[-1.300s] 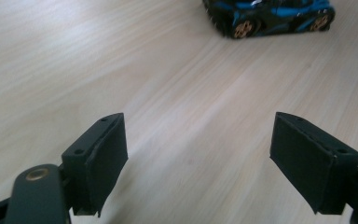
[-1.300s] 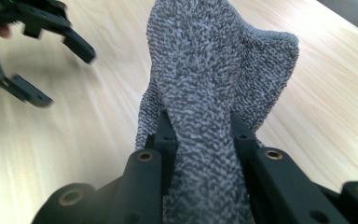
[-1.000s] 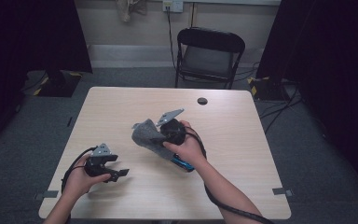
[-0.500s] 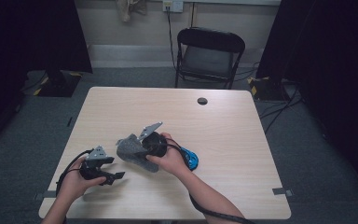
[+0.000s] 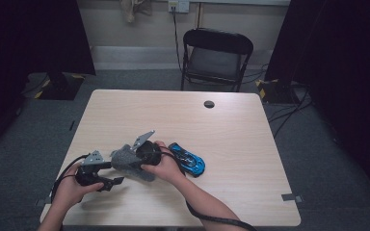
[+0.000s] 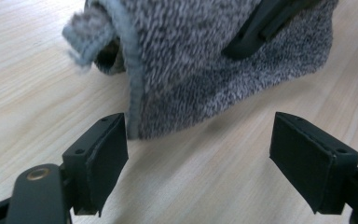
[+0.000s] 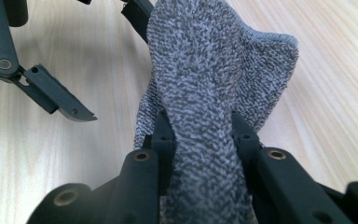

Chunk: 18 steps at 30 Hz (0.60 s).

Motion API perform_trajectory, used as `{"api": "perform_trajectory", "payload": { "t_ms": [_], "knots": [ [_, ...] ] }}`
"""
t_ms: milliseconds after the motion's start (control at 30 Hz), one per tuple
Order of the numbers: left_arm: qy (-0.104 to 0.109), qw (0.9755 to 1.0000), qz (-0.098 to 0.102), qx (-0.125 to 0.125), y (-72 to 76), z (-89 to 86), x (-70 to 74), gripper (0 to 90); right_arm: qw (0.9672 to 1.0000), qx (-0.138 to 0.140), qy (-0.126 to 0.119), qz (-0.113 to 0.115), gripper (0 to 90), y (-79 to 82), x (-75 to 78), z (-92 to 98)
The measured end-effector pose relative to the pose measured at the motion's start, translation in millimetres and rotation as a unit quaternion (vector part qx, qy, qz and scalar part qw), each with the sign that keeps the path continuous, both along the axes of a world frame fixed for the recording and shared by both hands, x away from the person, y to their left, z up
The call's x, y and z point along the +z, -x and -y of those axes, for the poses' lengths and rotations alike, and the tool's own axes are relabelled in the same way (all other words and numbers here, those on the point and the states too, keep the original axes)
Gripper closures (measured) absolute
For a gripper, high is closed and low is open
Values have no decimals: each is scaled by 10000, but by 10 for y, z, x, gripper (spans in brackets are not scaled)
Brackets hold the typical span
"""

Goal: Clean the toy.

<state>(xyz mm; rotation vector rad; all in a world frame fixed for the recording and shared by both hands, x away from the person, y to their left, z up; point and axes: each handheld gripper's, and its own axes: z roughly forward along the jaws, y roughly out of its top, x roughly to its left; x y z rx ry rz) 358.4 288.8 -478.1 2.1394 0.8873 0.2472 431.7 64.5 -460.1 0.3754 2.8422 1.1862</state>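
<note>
A grey fuzzy cloth (image 5: pixel 125 161) hangs low over the wooden table (image 5: pixel 241 144), its lower edge touching the top. My right gripper (image 5: pixel 136 156) is shut on it; in the right gripper view the cloth (image 7: pixel 214 60) is pinched between the two jaws of the right gripper (image 7: pixel 204 135). My left gripper (image 5: pixel 111 173) stands open just left of the cloth. In the left gripper view the cloth (image 6: pixel 205 60) hangs just beyond the left gripper (image 6: pixel 205 158), whose jaws are wide apart with nothing between them. A blue toy car (image 5: pixel 188 160) lies right of the right hand.
A black round grommet (image 5: pixel 209 104) sits in the table's far middle. A black folding chair (image 5: pixel 217 53) stands behind the table. Cables trail from both grippers off the near edge. Black curtains close in both sides.
My right hand has carried the cloth left and down, close to the left gripper. The blue car now lies in the open beside the hand. The left gripper has stayed put.
</note>
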Motion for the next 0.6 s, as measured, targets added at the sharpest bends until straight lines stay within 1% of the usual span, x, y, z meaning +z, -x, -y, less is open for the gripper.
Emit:
{"api": "perform_trajectory", "payload": {
  "t_ms": [67,133,233,300,333,367,400,433,467,500,533,567,600],
  "knots": [
    [27,10000,-1,25,7,-16,8,188,10000,-12,3,-6,684,12,-16,-34],
    [29,10000,11,31,13,-37,18,188,10000,13,48,4,637,17,-30,-57],
    [44,10000,13,54,22,-63,25,188,10000,-22,66,33,520,34,-36,-65],
    [43,10000,29,72,22,-76,30,188,9999,-79,88,32,419,43,-29,-53],
    [57,9999,29,77,21,-79,32,188,9999,-82,88,6,368,42,-22,-39],
    [50,9999,33,82,22,-81,35,188,9999,-87,86,-25,336,44,-19,-25],
    [53,9999,37,81,21,-83,37,188,9999,-83,113,-12,313,47,-7,-3],
    [53,9999,37,81,21,-83,37,188,9999,-83,113,-12,313,47,-7,-3],
    [60,9999,45,90,15,-89,41,189,9998,-107,118,87,262,51,27,58],
    [71,9999,42,91,12,-90,42,189,9999,-111,97,48,240,46,40,89],
    [82,9999,31,109,10,-88,43,189,9998,-117,149,6,232,45,56,123],
    [74,9999,30,118,8,-87,46,189,9997,-168,158,104,229,50,73,164],
    [70,9999,37,106,5,-84,49,189,9995,-210,171,143,219,52,92,212]
  ]
}}
